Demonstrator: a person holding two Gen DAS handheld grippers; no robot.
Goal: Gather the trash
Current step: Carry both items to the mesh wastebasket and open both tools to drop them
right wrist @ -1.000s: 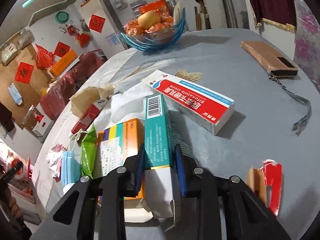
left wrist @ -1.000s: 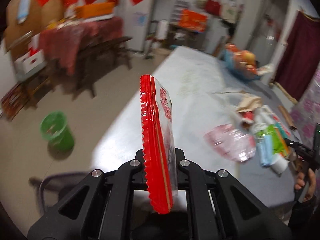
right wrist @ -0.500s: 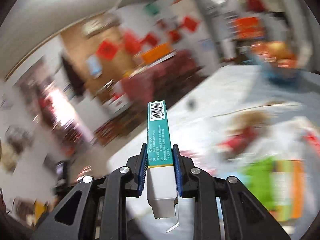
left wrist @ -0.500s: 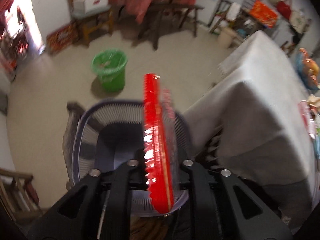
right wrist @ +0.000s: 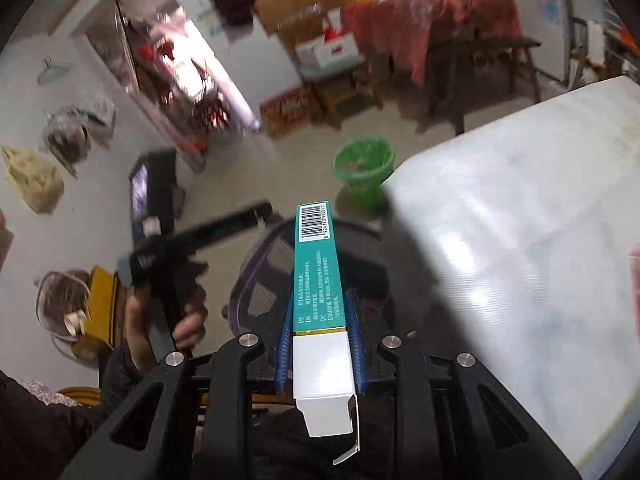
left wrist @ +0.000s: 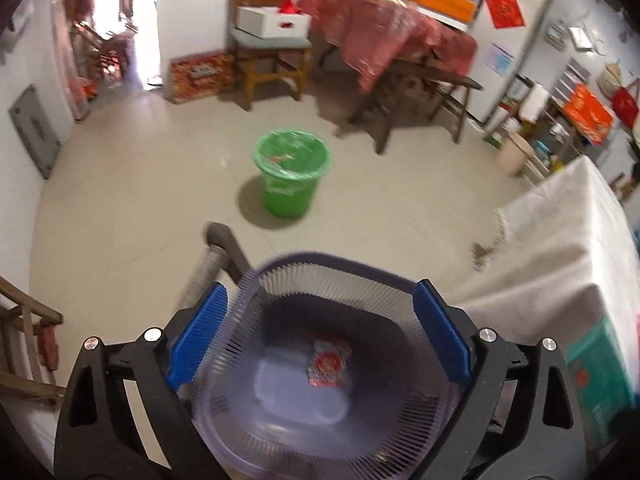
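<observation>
Our left gripper (left wrist: pixel 320 336) hangs over a translucent purple slatted plastic waste basket (left wrist: pixel 276 292) on the floor beside the white-clothed table (left wrist: pixel 560 264). Its blue-padded jaws have just been opening and now stand wide apart with nothing between them. The red and clear plastic snack wrapper (left wrist: pixel 330 362) lies flat on the basket's bottom, right of centre. Farther off on the pale floor stands a green bucket lined with a green bag (left wrist: pixel 290 174), well apart from the basket.

Our right gripper (right wrist: pixel 320 344) is clamped on a long teal and white cardboard carton (right wrist: pixel 318 280) with a barcode at its far end; the pads press its two long sides, and a flap hangs open at the near white end. From that camera, the carton points toward the same basket (right wrist: pixel 260 276), and we see our left hand (right wrist: pixel 188 320) gripping the other tool's black handle, blurred.
</observation>
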